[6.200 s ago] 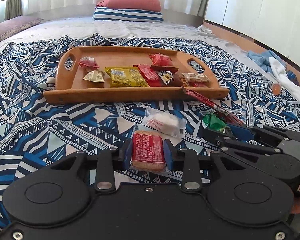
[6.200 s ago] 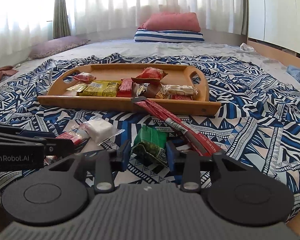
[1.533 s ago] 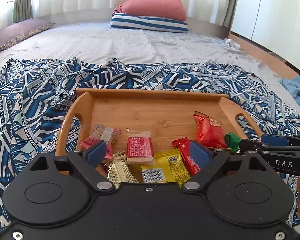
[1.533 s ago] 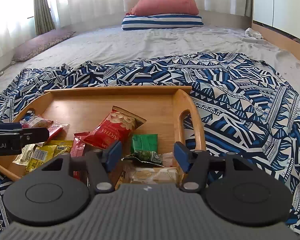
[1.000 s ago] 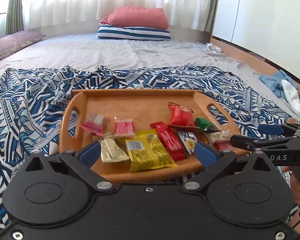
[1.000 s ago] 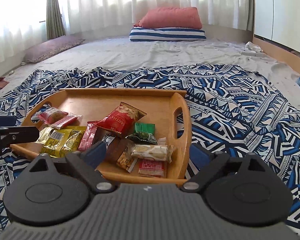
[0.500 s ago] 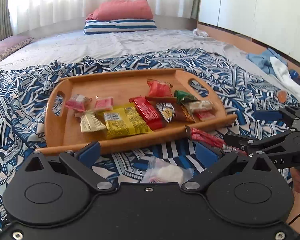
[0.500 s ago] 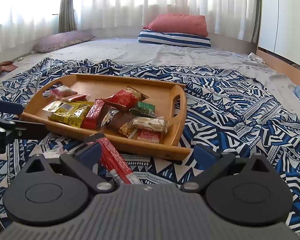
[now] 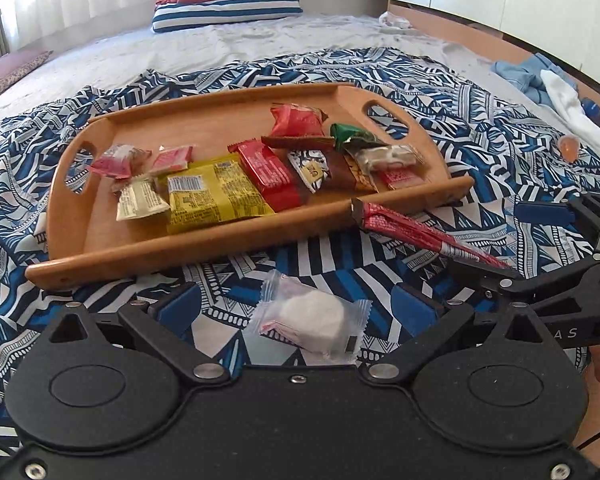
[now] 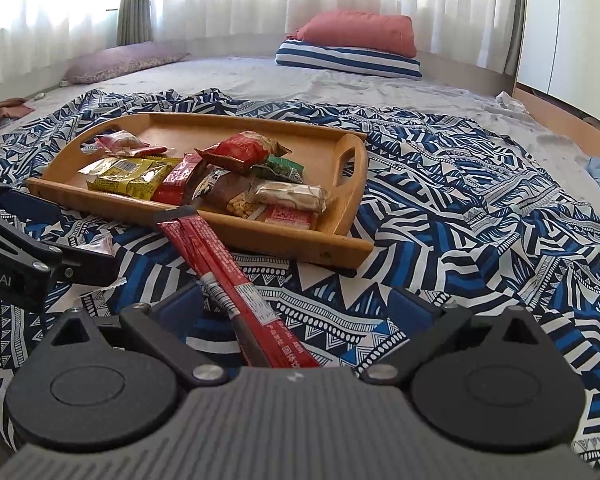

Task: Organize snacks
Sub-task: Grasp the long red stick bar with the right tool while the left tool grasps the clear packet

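A wooden tray holds several snack packets on the blue patterned blanket; it also shows in the right wrist view. A clear-wrapped white snack lies on the blanket between the wide-open fingers of my left gripper. A long red stick pack leans on the tray's front edge and runs between the wide-open fingers of my right gripper. The stick pack also shows in the left wrist view. Neither gripper touches its snack.
The blanket covers the near part of a grey bed. Pillows lie at the far end. Blue and white clothes and a small orange item lie at the right. A wooden edge borders the bed.
Both grippers have pulled back from the tray and dropped toward the blanket. The white snack now sits between the left fingers and the red stick pack between the right fingers.
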Available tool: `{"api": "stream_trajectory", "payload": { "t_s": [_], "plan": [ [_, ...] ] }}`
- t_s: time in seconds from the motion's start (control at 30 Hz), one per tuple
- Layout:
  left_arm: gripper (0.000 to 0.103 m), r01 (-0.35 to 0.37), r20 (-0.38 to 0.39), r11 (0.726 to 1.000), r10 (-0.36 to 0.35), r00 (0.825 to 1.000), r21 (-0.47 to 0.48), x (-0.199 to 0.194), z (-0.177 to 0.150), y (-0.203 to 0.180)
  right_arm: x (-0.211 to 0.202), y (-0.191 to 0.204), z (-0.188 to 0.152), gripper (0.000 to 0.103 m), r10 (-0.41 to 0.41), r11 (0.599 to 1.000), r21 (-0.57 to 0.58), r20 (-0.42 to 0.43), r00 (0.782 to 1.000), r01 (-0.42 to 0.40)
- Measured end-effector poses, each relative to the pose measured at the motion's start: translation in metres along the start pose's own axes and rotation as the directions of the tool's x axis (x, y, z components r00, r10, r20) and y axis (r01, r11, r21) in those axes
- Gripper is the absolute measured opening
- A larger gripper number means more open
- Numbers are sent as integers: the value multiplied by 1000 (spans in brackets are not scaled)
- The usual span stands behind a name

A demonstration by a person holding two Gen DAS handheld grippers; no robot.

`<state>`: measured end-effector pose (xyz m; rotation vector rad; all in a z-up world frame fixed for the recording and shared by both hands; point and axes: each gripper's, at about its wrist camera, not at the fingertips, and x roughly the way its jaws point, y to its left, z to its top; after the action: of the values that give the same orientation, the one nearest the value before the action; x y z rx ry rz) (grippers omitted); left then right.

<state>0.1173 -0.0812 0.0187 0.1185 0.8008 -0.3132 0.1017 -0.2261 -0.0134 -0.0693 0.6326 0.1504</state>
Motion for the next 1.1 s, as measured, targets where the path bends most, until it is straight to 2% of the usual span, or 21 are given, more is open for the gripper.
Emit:
{"api": "stream_trajectory", "payload": {
  "t_s": [0.17, 0.4, 0.63, 0.73, 0.83, 1.1],
  "plan": [
    [99, 14, -13, 1000, -15, 1000, -9, 6, -4, -1, 4, 4, -6, 103, 6, 999, -32, -5, 1000, -6],
    [87, 28, -13, 999, -28, 1000, -25, 11, -9, -1, 7, 10, -10, 103, 12, 997, -72, 5, 1000, -11],
    [75, 20, 23, 999, -21, 1000, 36, 8, -15, -8, 18, -5, -15, 103, 95, 995, 25, -19, 995, -94],
    [72, 13, 38, 998, -16, 999, 60, 8, -18, -11, 19, -4, -17, 103, 103, 995, 12, -9, 995, -102],
    [64, 24, 45, 997, -28, 999, 68, 7, -20, -12, 19, -2, -19, 103, 105, 994, 1, 0, 994, -105],
    [51, 31, 66, 998, -34, 997, 49, 1, -23, -14, 17, -3, -23, 103, 119, 993, 0, 19, 993, -119]
  ]
}}
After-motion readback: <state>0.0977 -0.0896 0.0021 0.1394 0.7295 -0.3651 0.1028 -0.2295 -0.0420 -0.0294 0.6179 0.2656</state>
